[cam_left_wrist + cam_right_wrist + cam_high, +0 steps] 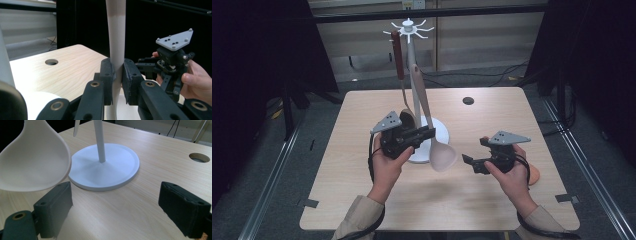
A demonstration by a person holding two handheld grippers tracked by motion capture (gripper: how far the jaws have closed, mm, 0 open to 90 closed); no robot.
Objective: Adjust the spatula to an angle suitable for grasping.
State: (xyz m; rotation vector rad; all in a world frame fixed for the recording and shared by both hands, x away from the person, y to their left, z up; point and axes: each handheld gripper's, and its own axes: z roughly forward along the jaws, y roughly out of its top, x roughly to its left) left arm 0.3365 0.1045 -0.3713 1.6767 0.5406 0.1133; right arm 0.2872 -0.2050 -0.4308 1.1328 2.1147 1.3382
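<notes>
Dark curtains close in the room on both sides, and a pale wooden table sits in the middle with a round hole near its far edge. On the table stands a white rack with a round base and hooks at the top; a utensil with a brown handle hangs from one hook, its lower end behind the left gripper.

Held in the person's left hand just in front of the rack's pole, the left gripper has its jaws closed on the handle of a cream-coloured ladle. In the left gripper view the pads press on the handle from both sides. The ladle stands nearly upright, handle leaning toward the top of the rack, bowl hanging low beside the base.

Over at the person's right, well apart from the rack, the right gripper has its jaws spread wide with nothing between them; its own view looks over bare wood toward the base, with the ladle's bowl at upper left
</notes>
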